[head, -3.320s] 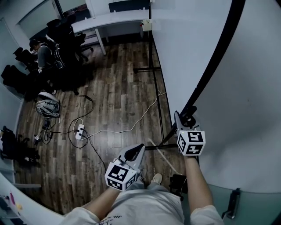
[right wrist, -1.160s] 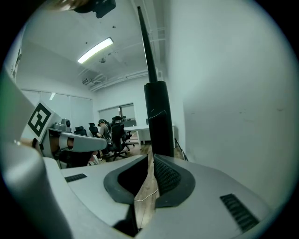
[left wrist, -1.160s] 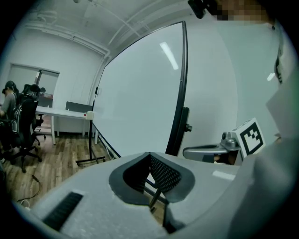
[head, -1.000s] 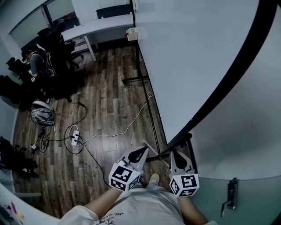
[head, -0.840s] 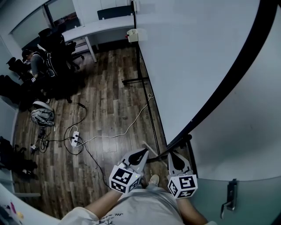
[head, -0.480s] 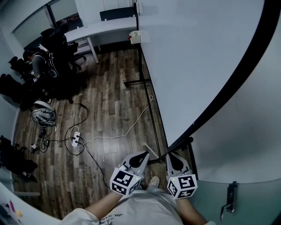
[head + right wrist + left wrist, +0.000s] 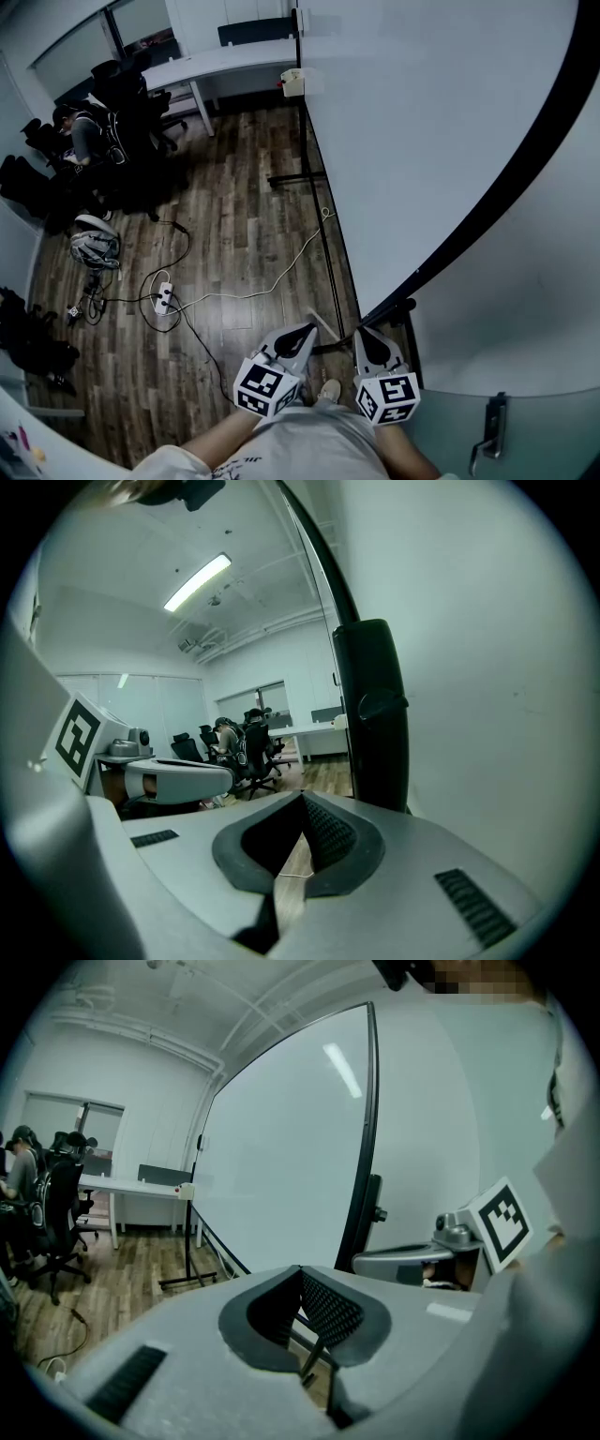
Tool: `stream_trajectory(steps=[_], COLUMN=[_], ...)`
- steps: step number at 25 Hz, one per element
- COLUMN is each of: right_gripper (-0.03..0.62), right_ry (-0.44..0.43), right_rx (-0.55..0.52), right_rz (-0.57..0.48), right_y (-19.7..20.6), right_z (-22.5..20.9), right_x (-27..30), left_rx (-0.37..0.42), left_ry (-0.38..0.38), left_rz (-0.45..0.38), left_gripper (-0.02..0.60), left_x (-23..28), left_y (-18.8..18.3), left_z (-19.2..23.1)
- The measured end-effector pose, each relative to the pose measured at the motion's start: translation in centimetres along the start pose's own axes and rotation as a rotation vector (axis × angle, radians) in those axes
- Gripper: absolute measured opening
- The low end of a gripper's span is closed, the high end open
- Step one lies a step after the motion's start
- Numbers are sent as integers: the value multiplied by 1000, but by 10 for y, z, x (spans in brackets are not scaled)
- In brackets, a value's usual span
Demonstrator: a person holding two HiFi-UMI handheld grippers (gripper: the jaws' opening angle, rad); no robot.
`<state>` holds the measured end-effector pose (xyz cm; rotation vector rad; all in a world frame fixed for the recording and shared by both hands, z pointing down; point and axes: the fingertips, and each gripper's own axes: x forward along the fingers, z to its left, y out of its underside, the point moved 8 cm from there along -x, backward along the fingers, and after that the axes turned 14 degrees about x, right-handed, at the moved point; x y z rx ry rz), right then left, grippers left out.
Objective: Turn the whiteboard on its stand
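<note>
The whiteboard [image 7: 422,122] is a big white panel in a black frame [image 7: 506,178], standing on a thin black floor stand [image 7: 323,234] to my right. Both grippers are held low near my body, short of the board's lower corner. In the head view my left gripper [image 7: 294,337] and right gripper [image 7: 366,341] sit side by side, both shut and empty. The left gripper view shows the whiteboard [image 7: 281,1147] ahead of the left gripper [image 7: 302,1277], and the right gripper [image 7: 412,1260] beside it. The right gripper [image 7: 302,806] points past the black frame post [image 7: 370,714].
Wooden floor with a white cable and power strip [image 7: 165,298], and a helmet [image 7: 94,246] at left. A white desk [image 7: 225,61], office chairs and a seated person [image 7: 89,141] are at the far end. A door handle [image 7: 487,436] is at lower right.
The right gripper, earlier up at the frame's lower corner, has come down beside the left one near my body. Over the last second both grippers barely moved.
</note>
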<state>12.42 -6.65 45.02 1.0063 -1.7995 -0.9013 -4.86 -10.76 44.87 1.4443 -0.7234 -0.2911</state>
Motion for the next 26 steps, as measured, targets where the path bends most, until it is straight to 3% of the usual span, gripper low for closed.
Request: stream_trajectory(steps=[26], right_gripper=[5], right_ry=[-14], right_rx=[-26], right_rz=[19], right_y=[-3], right_z=[-1], right_x=[3], left_rx=[10], left_ry=[-1], left_rz=[0], left_gripper=[9], left_x=[-4], left_y=[-2], left_z=[-2])
